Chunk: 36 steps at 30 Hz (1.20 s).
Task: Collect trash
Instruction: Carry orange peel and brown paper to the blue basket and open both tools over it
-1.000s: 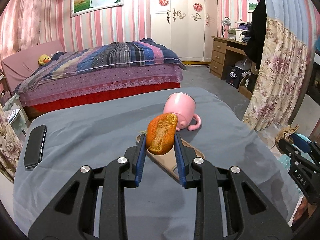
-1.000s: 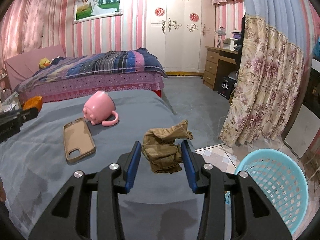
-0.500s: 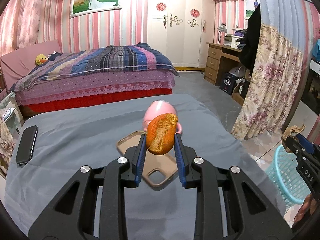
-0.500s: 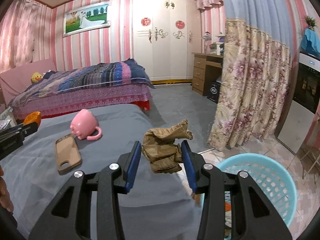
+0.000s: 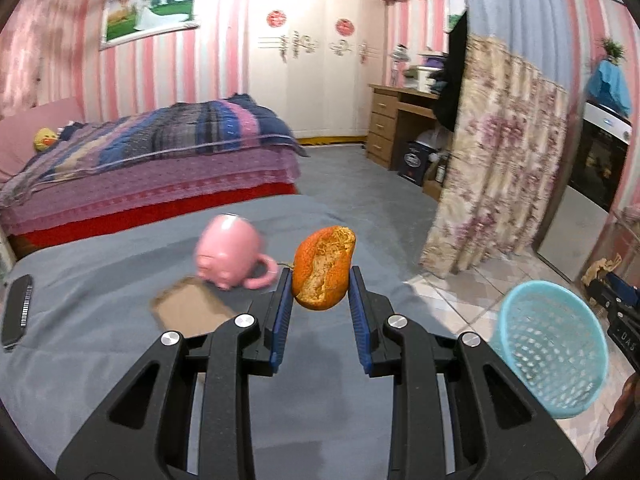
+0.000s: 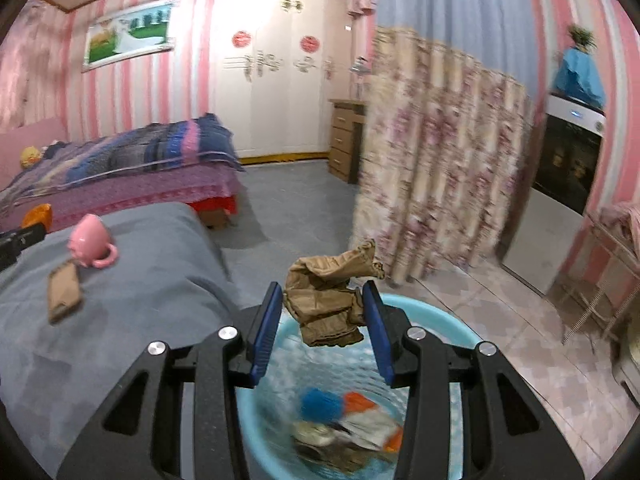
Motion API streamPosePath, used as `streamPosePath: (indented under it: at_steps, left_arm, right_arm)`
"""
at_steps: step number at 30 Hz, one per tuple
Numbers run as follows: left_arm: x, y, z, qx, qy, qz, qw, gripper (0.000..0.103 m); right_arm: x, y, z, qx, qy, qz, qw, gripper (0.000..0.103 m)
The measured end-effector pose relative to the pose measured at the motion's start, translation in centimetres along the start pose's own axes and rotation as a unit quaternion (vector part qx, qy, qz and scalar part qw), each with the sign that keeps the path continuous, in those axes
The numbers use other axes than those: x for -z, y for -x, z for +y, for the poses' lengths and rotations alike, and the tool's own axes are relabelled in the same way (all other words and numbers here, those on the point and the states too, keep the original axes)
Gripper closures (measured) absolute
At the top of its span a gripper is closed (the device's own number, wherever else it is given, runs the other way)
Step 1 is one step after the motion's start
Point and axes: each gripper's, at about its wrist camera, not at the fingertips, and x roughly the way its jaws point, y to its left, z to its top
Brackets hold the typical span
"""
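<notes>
- Pink-striped bedroom: grey-covered bed (image 5: 100,360) up front, second bed with striped quilt (image 5: 160,140) behind, white wardrobe (image 5: 312,60) on the far wall, floral curtain (image 5: 500,168) at right.
- Left wrist view, far left: black phone (image 5: 18,312) lies flat on the grey cover near its edge.
- Next over: brown phone case (image 5: 188,312) lies flat, pink mug (image 5: 230,254) tipped on its side just behind it, handle toward the right. Both blurred.
- Your left gripper (image 5: 320,288) pinches an orange peel (image 5: 322,268) between the blue pads, peel upright, pith side facing the camera, held above the grey cover's right part.
- Right of that: blue mesh wastebasket (image 5: 552,344) stands on the tiled floor beside the bed, well apart from the peel.
- Far right edge: your other gripper shows with its brown scrap, above and behind the basket.
- Right wrist view, left side: mug (image 6: 90,242) and phone case (image 6: 64,290) on the grey cover; left tool's tip with the peel (image 6: 38,214) at the frame edge.
- Your right gripper (image 6: 324,308) is clamped on a crumpled brown paper wad (image 6: 328,296), pads pressing both sides, a loose flap sticking up to the right.
- Wad hangs directly over the wastebasket (image 6: 264,440) mouth, not inside it.
- Basket already holds trash (image 6: 344,420): something blue, orange-white wrappers, other blurred bits.
</notes>
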Motion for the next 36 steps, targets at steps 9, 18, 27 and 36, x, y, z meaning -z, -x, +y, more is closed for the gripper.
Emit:
streamPosePath:
  at_steps: [9,18,27,36]
  left_arm:
    - [2.7,-1.0,-8.4,0.104,-0.069,0.011,0.9921,0.076]
    - [5.0,-1.6,-14.0,0.174,-0.091,0.025,0.9802,0.076]
    - [7.1,-3.0,-18.5,0.194,-0.118,0.051,0.9726,0.074]
    - [7.4,-3.7,-21.0,0.178,-0.129,0.036,0.9748,0.027]
  right_arm:
    - [2.4,1.5,-6.0,0.054,-0.019,0.003,0.998,0.061]
    - [5.0,1.8,-9.2,0.064,-0.042,0.016,0.997,0.061]
    - [5.9,1.3,-9.2,0.061,-0.035,0.019,0.997,0.061]
    - [6.2,0.2,-10.2,0.064,-0.043,0.034,0.996,0.061]
